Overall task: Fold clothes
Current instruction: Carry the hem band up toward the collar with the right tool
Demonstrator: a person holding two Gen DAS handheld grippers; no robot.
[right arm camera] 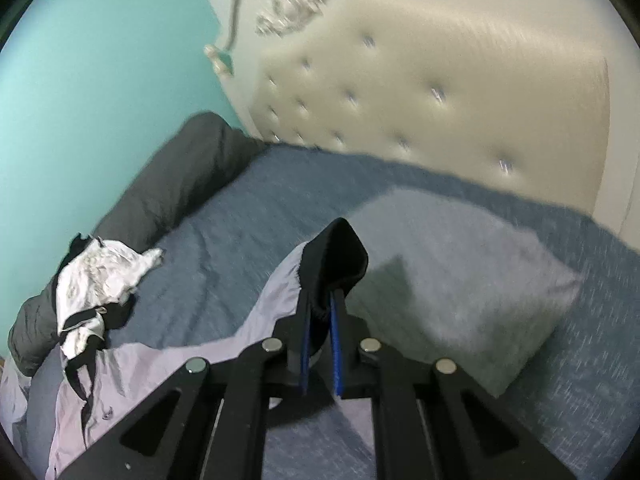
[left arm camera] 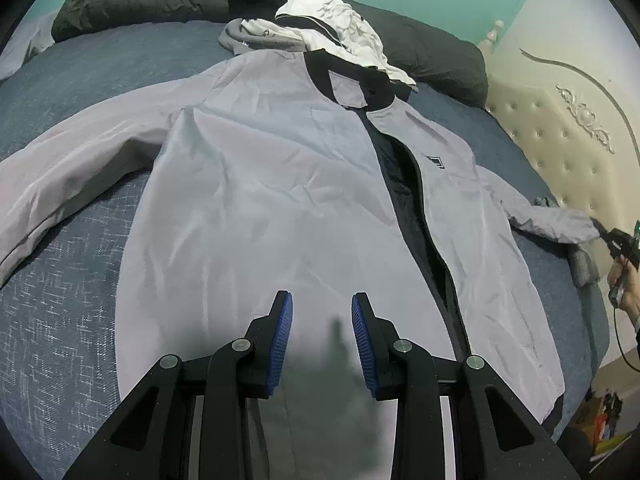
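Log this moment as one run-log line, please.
stage: first sleeve fold | right gripper: shut on black cuff | left gripper: open above grey jacket | jacket: spread flat on bed

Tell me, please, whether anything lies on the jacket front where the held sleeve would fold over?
Nothing visible does. The jacket front is bare; the clothes pile overlaps only its collar. The right gripper holds the sleeve cuff.

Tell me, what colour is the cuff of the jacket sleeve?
Black. The cuff shows best in the right wrist view, pinched in the right gripper.
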